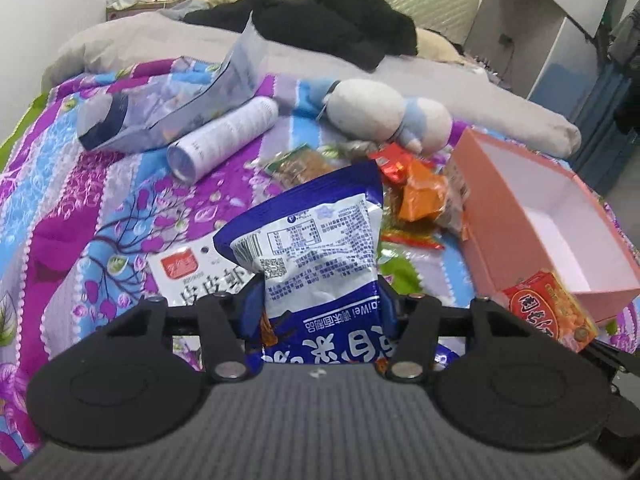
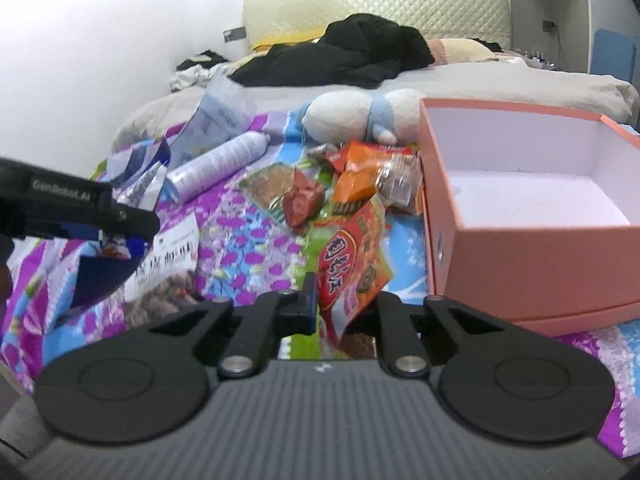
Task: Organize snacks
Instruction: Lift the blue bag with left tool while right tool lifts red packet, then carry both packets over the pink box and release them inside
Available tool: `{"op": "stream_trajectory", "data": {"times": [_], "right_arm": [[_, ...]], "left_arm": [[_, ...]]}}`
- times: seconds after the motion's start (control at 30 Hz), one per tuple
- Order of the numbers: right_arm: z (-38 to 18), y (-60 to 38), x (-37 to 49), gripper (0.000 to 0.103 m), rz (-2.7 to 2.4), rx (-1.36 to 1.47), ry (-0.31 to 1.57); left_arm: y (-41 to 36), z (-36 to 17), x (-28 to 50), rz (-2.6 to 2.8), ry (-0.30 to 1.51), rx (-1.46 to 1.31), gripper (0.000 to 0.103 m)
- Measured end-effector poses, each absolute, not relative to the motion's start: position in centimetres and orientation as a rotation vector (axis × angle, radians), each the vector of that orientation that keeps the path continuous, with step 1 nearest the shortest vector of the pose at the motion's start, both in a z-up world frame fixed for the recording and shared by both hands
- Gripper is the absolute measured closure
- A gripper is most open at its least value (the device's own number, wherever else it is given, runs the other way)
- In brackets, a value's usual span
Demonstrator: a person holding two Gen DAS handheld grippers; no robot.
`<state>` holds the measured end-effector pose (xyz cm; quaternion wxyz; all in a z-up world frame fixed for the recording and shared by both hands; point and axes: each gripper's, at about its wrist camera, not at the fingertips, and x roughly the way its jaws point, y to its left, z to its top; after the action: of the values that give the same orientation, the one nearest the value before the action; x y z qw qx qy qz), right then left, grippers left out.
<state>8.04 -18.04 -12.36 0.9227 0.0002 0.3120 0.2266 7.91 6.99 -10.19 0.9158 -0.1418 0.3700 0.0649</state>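
Blue-and-white snack bag (image 1: 320, 248) pinched between the left gripper (image 1: 320, 312) fingers, lifted above the bed (image 1: 60, 184).
Right gripper (image 2: 340, 300) fingers grip 1 red snack packet (image 2: 352, 256) just beside the empty pink box (image 2: 532, 256) — loose snacks piled between.

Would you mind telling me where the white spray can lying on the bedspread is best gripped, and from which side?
Grip the white spray can across the middle of its body, coming down from above. It lies flat on its side, so the round barrel gives two opposite walls there. Its far side lies against the pale blue pouch, so closing across the width may be tight.
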Motion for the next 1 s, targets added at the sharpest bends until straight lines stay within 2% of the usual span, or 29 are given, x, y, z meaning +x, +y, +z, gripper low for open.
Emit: {"op": "stream_trajectory", "data": {"times": [0.53, 1.0], "right_arm": [[-7.6, -20.3, 8.1, 0.091, 0.460, 0.089, 0.577], [-0.7, -22.6, 11.1, 0.091, 0.435, 0.121, 0.408]], "left_arm": [[5.3, -5.9, 8.8, 0.063, 0.704, -0.325, 0.042], [1.9, 0.2, 13.0, -0.050, 0.613, -0.263, 0.042]]}}
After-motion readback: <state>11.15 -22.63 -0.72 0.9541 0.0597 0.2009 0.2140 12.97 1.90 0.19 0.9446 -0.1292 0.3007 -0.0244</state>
